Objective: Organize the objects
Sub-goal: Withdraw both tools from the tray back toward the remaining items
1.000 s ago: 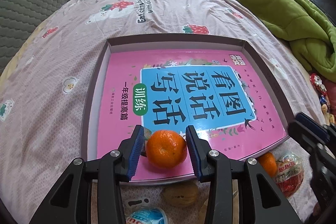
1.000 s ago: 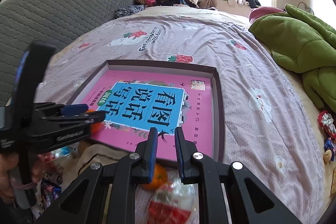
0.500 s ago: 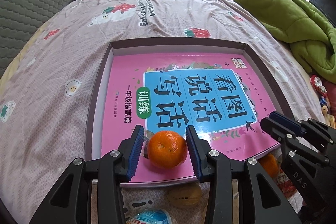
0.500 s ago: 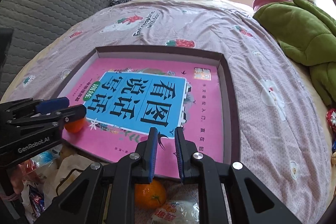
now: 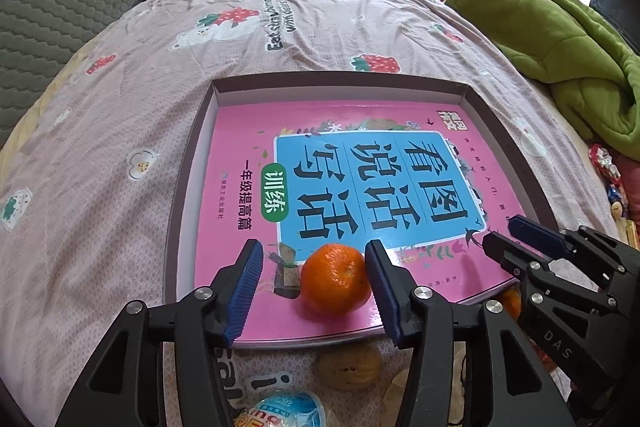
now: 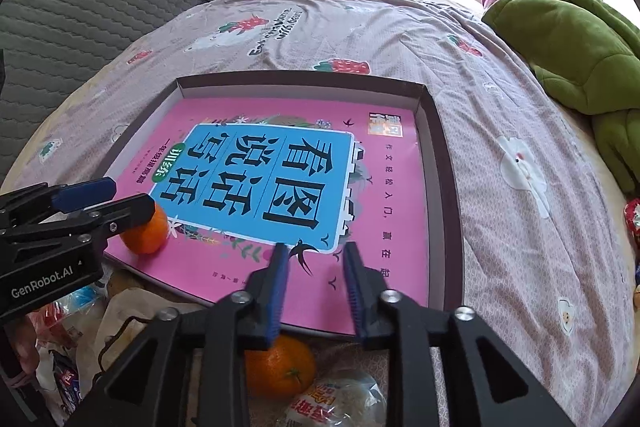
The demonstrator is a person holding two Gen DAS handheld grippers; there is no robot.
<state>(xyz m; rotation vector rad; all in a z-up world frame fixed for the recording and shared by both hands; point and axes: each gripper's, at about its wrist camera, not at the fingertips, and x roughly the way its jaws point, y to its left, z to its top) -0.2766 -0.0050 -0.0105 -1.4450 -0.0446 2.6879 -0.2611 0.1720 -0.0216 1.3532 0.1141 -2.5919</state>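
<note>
A shallow dark-rimmed box (image 5: 188,167) lies on the bed with a pink book (image 5: 352,131) in it. An orange (image 5: 335,283) rests on the book's near edge. My left gripper (image 5: 314,289) is open, with the orange between its fingers and apart from the left one. In the right wrist view the same orange (image 6: 145,231) sits behind the left gripper's tips. My right gripper (image 6: 316,293) is open and empty above the box's near edge. A second orange (image 6: 279,367) lies on the bed below it.
A walnut (image 5: 349,365) and a blue-topped packet (image 5: 286,409) lie in front of the box. A wrapped snack (image 6: 334,401) and other packets (image 6: 60,359) lie near the second orange. A green blanket (image 5: 560,39) is heaped at the right.
My left gripper's jaws have spread wider and the orange now rests on the book. My right gripper has moved forward over the box edge and its jaws have opened.
</note>
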